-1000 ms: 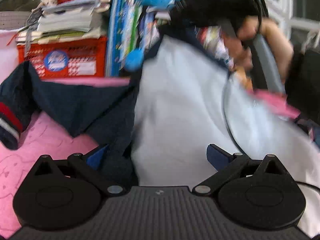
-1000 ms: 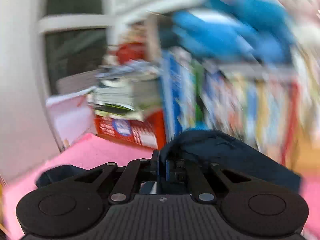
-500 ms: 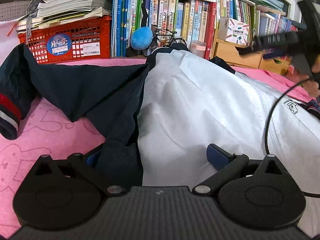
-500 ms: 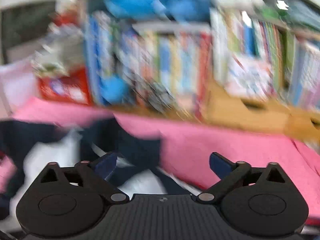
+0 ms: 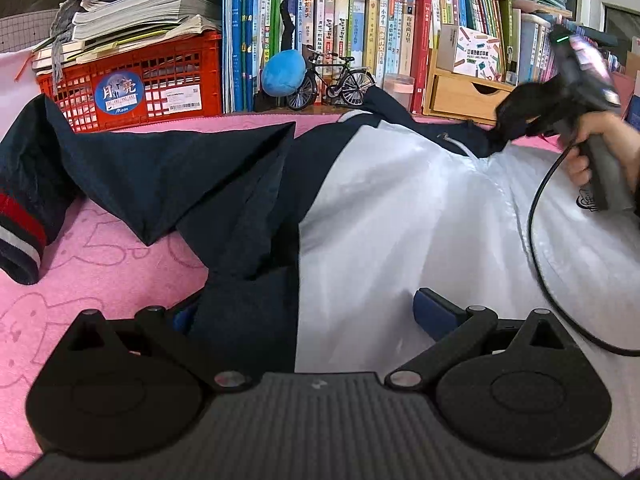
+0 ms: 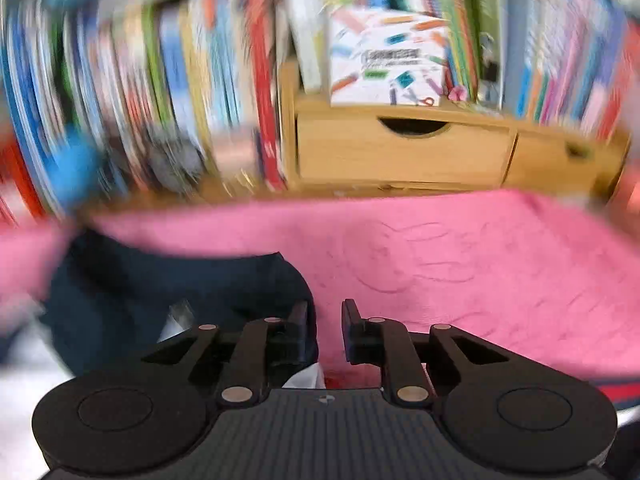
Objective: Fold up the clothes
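Left wrist view: the left gripper (image 5: 308,312) stands wide apart over the navy-and-white nylon jacket (image 5: 384,216) spread mid-frame on the pink bunny-print blanket (image 5: 100,264). The right gripper (image 6: 325,326), narrowly apart, holds nothing. The red plastic crate (image 5: 132,88), upper left, reads "Moon".

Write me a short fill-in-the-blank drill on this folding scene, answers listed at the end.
1. The jacket has a white body and navy sleeves, and it lies on a ____ blanket.
2. The stack of papers rests on a ____ crate.
3. The fingers of the left hand-held gripper stand ____, with jacket fabric between them.
4. Beside the blue plush ball stands a miniature ____.

Answers: pink; red; open; bicycle
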{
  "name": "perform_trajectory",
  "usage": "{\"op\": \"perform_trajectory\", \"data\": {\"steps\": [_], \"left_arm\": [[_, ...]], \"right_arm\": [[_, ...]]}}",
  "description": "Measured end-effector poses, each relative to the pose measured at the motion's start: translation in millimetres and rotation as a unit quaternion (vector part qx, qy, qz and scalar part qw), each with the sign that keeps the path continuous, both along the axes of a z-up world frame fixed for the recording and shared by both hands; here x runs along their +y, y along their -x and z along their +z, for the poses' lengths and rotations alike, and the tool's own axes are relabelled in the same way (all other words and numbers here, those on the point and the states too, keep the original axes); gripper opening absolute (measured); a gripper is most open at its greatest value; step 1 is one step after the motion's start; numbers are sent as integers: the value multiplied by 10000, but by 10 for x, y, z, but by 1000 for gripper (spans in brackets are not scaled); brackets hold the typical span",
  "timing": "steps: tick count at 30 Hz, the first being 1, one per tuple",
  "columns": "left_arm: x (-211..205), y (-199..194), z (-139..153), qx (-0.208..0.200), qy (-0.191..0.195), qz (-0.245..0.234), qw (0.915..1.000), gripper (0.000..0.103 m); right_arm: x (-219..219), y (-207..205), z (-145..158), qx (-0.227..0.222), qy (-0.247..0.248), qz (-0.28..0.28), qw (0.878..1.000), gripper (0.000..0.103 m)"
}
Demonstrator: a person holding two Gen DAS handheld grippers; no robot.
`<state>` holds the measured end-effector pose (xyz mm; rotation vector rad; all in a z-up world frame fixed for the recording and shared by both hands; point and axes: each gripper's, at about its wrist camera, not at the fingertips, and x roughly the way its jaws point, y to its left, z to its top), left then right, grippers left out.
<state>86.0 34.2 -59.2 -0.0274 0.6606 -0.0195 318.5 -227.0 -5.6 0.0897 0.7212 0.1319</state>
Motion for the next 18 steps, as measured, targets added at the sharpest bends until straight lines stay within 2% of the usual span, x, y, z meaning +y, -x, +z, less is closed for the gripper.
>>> {"op": "perform_trajectory", "data": {"steps": [1,2,3,4,5,7,10,11,14,16,18], "left_arm": [[0,1,-1,-1,1,1,10000,103],[0,3,-3,-2,4,2,10000,103],[0,4,-5,-3,5,2,10000,103],[0,4,-6,-4,5,2,10000,103],[1,4,-7,-4,5,2,10000,103],[0,4,-7,-2,0,4,10000,103],[-5,6,-10,1,-17,10,10000,103],[-10,6,-10,5,-29,17,10000,103],[-23,1,-14,16,-65,30,10000,103],[-25,1,-16,22,-78,32,10000,103],[-31,-1,-18,28,-98,34,9999,103]], "right_arm": [[-68,97,90,-77,-294,189,9994,43],[-125,207,188,-200,-447,332,9982,73],[-188,351,294,-409,-488,355,9973,84],[-261,516,394,-663,-374,295,9967,90],[-328,671,471,-854,-98,271,9959,90],[-462,932,516,-1012,790,410,9909,90],[-550,1296,314,-896,2160,648,9701,89],[-598,1351,209,-754,2378,669,9661,88],[-773,1451,-85,-347,2469,537,9669,85],[-996,1492,-144,-294,1922,249,9806,85],[-1259,1520,-186,-292,1449,-116,9889,85]]}}
